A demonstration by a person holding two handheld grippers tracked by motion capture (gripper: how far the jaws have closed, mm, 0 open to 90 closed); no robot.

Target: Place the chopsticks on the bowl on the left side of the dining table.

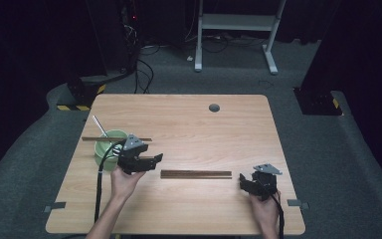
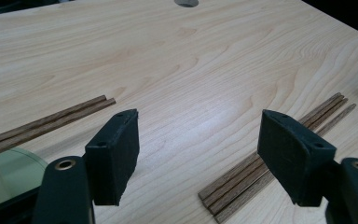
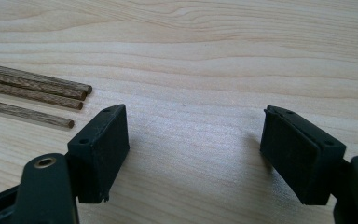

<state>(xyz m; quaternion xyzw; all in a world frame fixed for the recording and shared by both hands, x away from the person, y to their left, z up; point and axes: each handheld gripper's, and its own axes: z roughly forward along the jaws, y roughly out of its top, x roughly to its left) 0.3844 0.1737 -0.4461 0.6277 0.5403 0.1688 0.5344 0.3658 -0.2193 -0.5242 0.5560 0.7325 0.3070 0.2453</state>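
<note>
A bundle of dark wooden sticks (image 1: 196,174) lies flat in the middle of the table. A second pair of sticks (image 1: 117,139) rests across the rim of a green bowl (image 1: 108,147) at the left. My left gripper (image 1: 154,162) hovers beside the bowl, pointing right, open with nothing between its jaws. In the left gripper view (image 2: 200,149) the bundle (image 2: 233,186) lies partly behind the right jaw, and the pair (image 2: 46,121) and the bowl (image 2: 4,172) sit at the left. My right gripper (image 1: 242,182) stands open just right of the bundle's end (image 3: 32,91), with bare table between its jaws (image 3: 193,144).
A thin white utensil (image 1: 99,127) leans out of the bowl toward the back left. A round cable hole (image 1: 214,107) sits near the table's far edge. Tape marks (image 1: 54,206) stick to the front corners. A white desk frame (image 1: 236,22) stands on the floor beyond.
</note>
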